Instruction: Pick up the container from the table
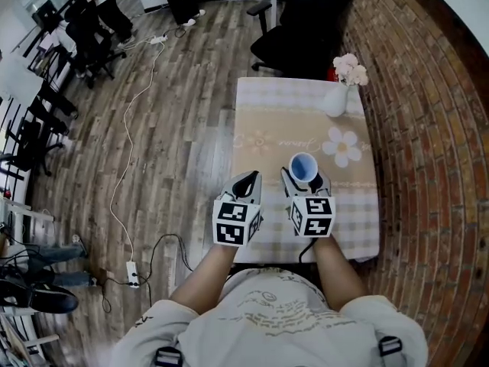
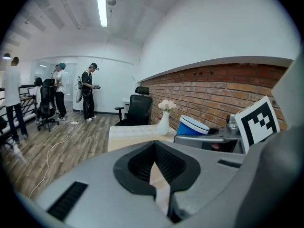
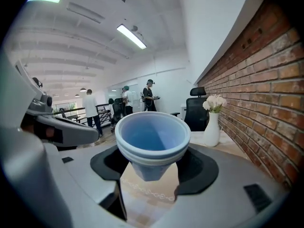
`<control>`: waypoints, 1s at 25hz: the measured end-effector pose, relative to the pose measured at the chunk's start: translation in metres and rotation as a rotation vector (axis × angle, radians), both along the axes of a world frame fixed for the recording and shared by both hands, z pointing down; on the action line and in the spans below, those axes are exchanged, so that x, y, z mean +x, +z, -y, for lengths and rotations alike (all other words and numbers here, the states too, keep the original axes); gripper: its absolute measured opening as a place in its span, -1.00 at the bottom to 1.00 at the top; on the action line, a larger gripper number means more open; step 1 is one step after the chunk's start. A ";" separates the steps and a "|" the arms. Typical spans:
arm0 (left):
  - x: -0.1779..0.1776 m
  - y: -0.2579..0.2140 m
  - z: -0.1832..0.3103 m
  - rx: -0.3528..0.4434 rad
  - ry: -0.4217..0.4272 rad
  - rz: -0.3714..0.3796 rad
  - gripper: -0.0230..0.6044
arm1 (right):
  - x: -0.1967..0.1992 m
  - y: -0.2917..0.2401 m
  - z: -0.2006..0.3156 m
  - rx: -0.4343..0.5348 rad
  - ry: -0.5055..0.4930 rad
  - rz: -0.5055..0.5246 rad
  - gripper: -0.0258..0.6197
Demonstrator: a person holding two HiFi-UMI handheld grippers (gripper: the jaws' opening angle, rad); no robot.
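We see a red brick wall (image 1: 428, 128) at three o'clock, grey wood-plank floor (image 1: 183, 90) at nine, black office chair (image 1: 298, 29) at twelve.

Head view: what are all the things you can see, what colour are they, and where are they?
container: 1, blue with a white rim, held by the right gripper over the table's near end
table: 1, beige checked cloth, beside the brick wall
vase: 1, white, holding pale flowers, table's far right corner
office chair: 1, black, beyond the table
cable: 1, white, on the wooden floor left of the table
power strip: 1, white, on the floor, near left
left gripper: 1, grey, fingers together, nothing in them
right gripper: 1, grey, fingers shut on the container
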State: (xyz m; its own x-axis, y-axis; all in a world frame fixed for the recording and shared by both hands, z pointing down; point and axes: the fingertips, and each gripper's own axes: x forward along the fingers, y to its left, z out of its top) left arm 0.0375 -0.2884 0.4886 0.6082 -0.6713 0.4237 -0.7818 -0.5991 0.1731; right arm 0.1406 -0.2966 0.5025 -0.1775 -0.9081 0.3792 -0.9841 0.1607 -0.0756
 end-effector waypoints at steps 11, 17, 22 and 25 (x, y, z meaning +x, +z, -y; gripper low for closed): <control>0.036 -0.052 -0.003 0.104 0.111 -0.028 -0.92 | 0.050 -0.079 -0.021 0.115 0.157 -0.053 -0.03; 0.046 -0.076 -0.005 0.143 0.138 -0.032 -0.92 | 0.058 -0.101 -0.031 0.145 0.187 -0.053 -0.04; 0.043 -0.085 -0.005 0.156 0.133 -0.032 -0.92 | 0.053 -0.110 -0.034 0.158 0.185 -0.053 -0.04; 0.040 -0.087 -0.004 0.160 0.125 -0.031 -0.92 | 0.047 -0.108 -0.034 0.159 0.175 -0.062 -0.04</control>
